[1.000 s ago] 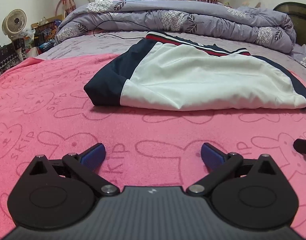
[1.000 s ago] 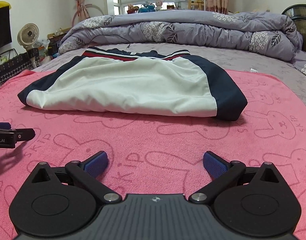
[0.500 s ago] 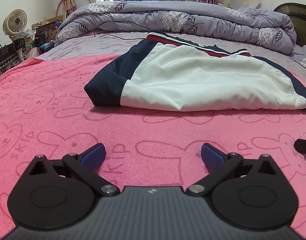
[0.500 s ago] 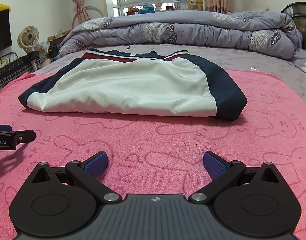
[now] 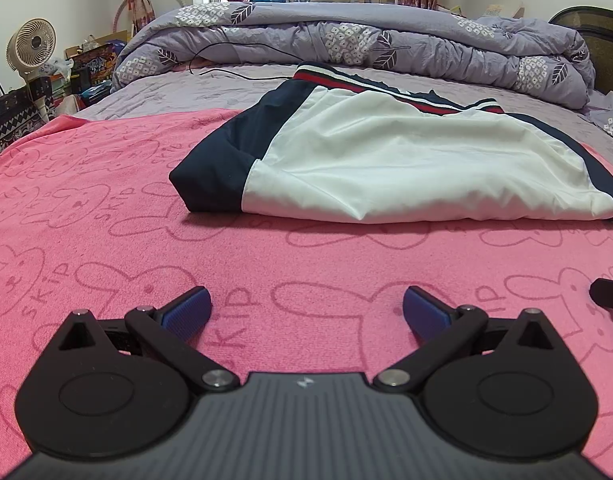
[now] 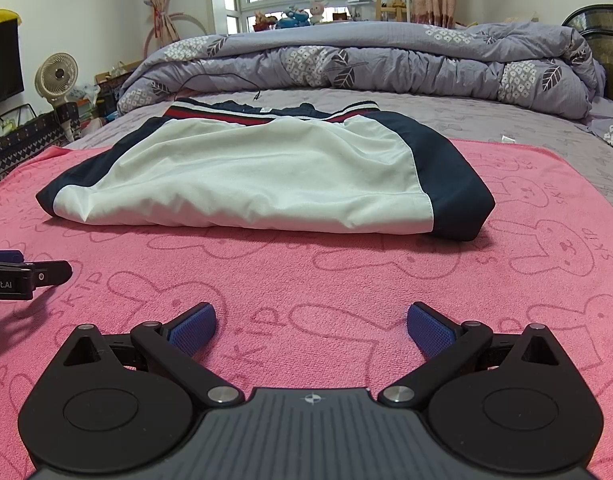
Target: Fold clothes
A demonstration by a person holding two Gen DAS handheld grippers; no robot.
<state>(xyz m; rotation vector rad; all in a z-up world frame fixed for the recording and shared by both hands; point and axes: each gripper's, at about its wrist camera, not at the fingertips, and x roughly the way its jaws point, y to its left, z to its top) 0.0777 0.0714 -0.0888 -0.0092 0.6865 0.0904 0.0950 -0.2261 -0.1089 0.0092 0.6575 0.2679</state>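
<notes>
**A:** What surrounds it, biggest first?

**B:** A bed with a lilac sheet (image 5: 154,92), and a rolled lilac duvet (image 5: 366,40) with leaf and flower prints along the far side. Over the near part lies a pink towel (image 5: 106,216) printed with rabbits and "SKIP". To the left, off the bed, stands a white fan (image 5: 30,46) among boxes; soft toys (image 6: 294,16) sit on the window sill. A thin black cable (image 5: 242,76) runs over the sheet behind the garment. Nothing lies between the grippers and the garment, only bare towel.

**A:** And the garment?

**B:** The folded garment (image 5: 394,160) lies flat, mostly on the pink towel, with its far edge over the sheet: a white panel in the middle, navy bands at both sides, and a red, white and navy striped hem at the back. The white cloth has soft wrinkles (the near fold bulges a little).

**A:** The grippers?

**B:** The left gripper (image 5: 306,312) has its blue pads spread wide over the towel, holding nothing. The right gripper (image 6: 311,326) is the same: spread, empty, well short of the garment. Each one's tip shows at the edge of the other's view.

**A:** Any change from a second ago?

**B:** Hardly any; the garment lies as it did, and both grippers have stayed apart in nearly the same place.
</notes>
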